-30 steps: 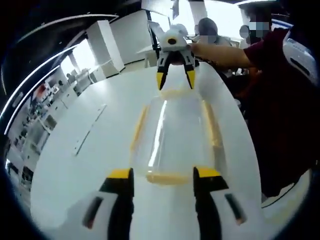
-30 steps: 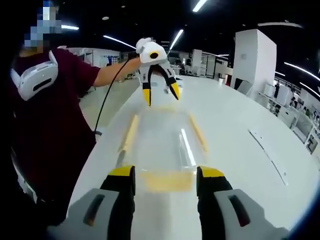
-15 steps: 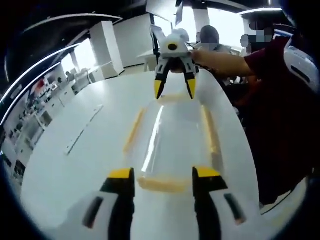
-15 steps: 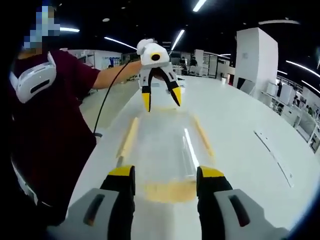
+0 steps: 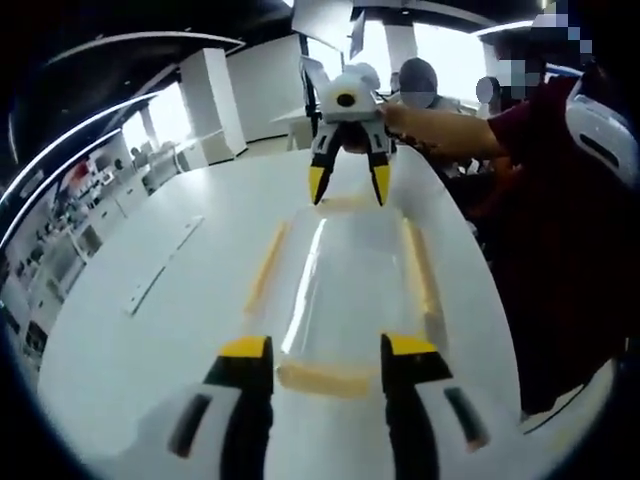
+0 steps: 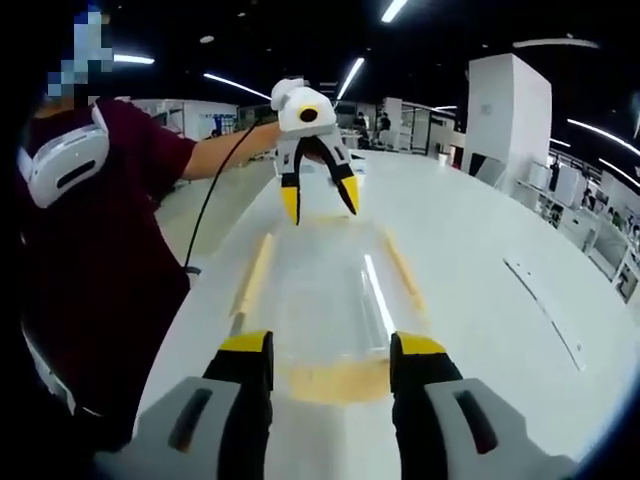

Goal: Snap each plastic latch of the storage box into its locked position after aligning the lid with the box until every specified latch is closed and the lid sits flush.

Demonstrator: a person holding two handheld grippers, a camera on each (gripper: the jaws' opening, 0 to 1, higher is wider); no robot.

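A clear storage box with its lid on lies lengthwise on the white table, between the two grippers. Yellow latches run along its long sides. The end latch nearest my left gripper lies between that gripper's open jaws. At the far end, my right gripper hangs open just above the other end latch. In the right gripper view, that latch sits between the open jaws of my right gripper, and my left gripper hovers open over the far end.
A thin metal strip lies on the table beside the box. A person in a dark red shirt stands at the table's edge, holding both grippers. White pillars and desks stand behind.
Both grippers have edged in toward the box ends, so each near end latch now lies a little deeper between the jaws. The box has stayed put.
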